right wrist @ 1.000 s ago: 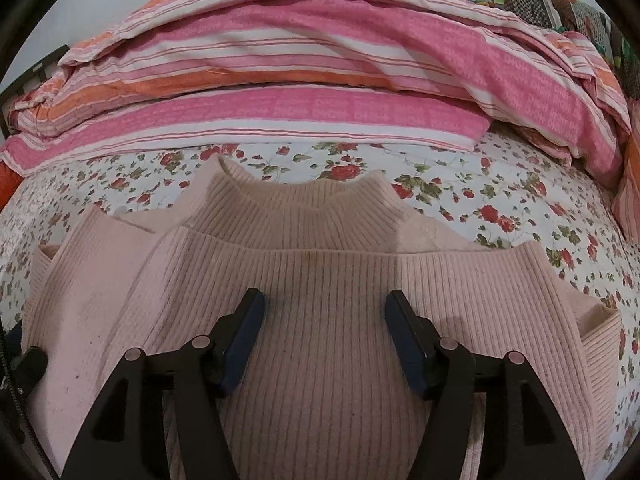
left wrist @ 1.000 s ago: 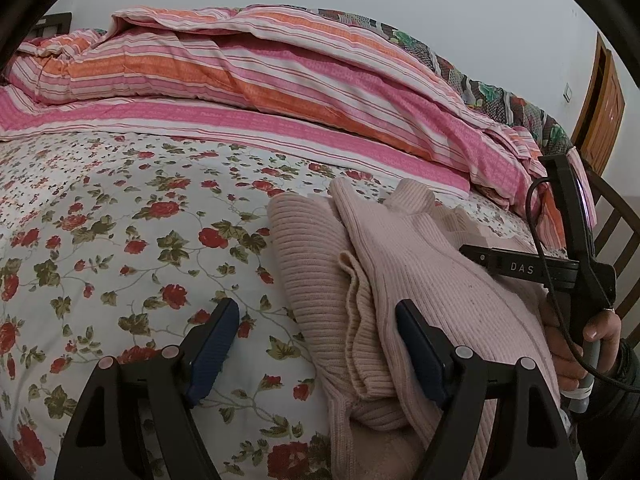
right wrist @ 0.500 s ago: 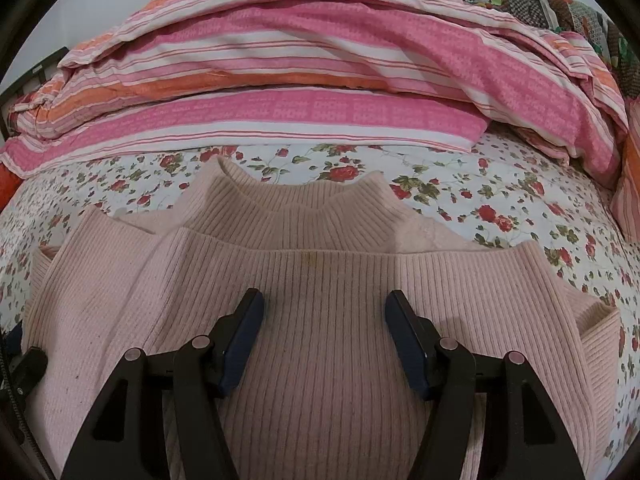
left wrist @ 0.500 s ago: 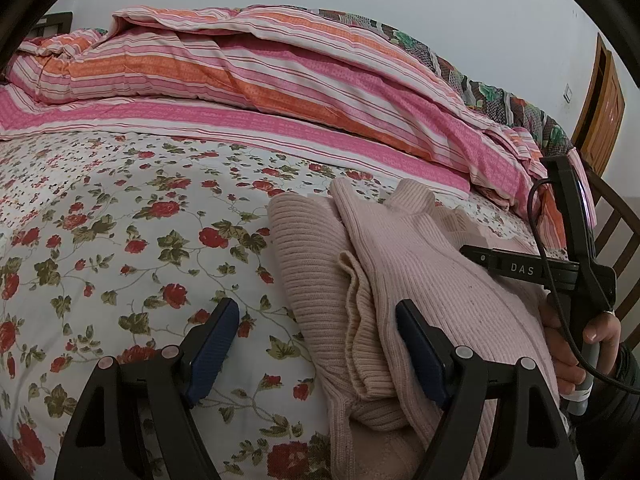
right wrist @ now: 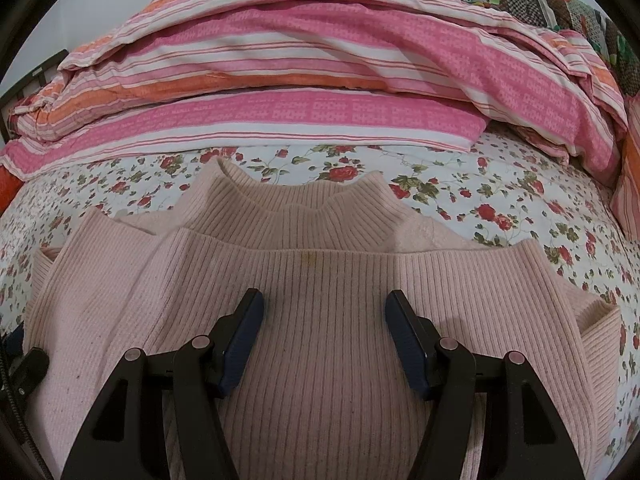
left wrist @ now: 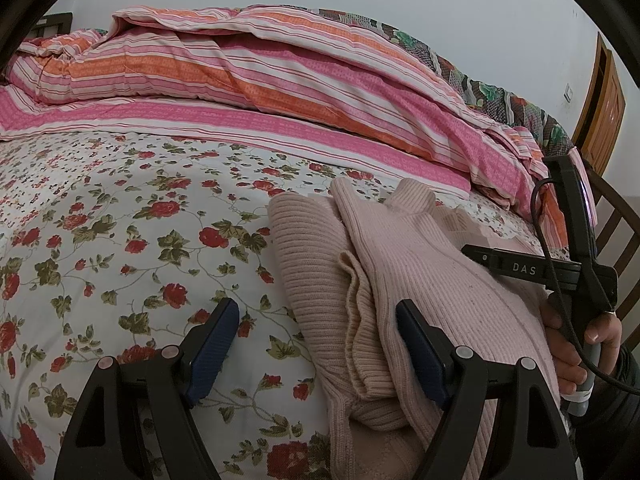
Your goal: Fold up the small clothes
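Observation:
A pale pink ribbed sweater (right wrist: 320,280) lies folded on the flowered bed sheet (left wrist: 120,220), its high collar pointing toward the quilt. My right gripper (right wrist: 324,316) hovers over the middle of the folded sweater, open, with nothing pinched between its blue pads. In the left wrist view the sweater (left wrist: 400,260) shows its stacked left edge. My left gripper (left wrist: 316,336) stands open across that edge, one finger over the sheet, the other over the knit. The right gripper's body (left wrist: 560,268) and the hand holding it appear at the right.
A pink, orange and white striped quilt (left wrist: 280,80) is piled along the far side of the bed. A dark patterned blanket (left wrist: 500,92) lies behind it. A wooden door (left wrist: 604,104) and a chair back (left wrist: 616,216) stand at the right.

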Action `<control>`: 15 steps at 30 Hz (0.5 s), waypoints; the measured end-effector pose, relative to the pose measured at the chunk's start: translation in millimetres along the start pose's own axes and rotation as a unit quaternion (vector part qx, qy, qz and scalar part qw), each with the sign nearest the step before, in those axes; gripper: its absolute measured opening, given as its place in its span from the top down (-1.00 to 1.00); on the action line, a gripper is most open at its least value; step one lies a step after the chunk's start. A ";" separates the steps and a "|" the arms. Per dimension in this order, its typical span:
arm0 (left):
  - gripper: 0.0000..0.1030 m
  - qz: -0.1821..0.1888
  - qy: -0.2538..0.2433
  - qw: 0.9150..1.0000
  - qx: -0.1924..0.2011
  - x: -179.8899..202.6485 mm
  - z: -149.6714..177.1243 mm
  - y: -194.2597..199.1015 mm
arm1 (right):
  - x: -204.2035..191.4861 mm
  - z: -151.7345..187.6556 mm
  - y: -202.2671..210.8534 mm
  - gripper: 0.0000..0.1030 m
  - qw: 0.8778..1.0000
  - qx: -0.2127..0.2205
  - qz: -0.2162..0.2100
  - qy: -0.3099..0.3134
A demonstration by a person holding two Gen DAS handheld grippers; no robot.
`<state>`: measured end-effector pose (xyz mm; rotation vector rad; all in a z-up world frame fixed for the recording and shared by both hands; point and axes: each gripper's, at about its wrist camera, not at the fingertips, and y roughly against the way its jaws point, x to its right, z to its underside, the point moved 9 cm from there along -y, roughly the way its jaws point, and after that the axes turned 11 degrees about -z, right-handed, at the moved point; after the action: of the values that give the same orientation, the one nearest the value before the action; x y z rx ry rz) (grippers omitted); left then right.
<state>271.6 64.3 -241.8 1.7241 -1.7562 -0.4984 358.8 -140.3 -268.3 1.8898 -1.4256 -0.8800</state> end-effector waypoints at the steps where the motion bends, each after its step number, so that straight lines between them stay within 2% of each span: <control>1: -0.54 0.000 0.000 1.000 0.000 -0.1 0.1 0.2 | -0.1 0.1 0.3 -0.22 1.000 0.000 0.000 0.000; 11: -0.55 0.000 0.000 1.000 0.000 0.0 0.5 0.3 | -2.8 -0.1 2.0 -0.22 1.000 0.007 0.003 0.000; 15: -0.57 -0.004 -0.003 1.000 -0.002 0.8 1.0 -2.6 | -2.7 -0.4 2.3 -0.22 1.000 0.011 -0.010 -0.007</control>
<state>273.0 63.2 -244.0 1.7291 -1.7528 -0.5113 357.2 -138.2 -265.8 1.9211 -1.4310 -0.8918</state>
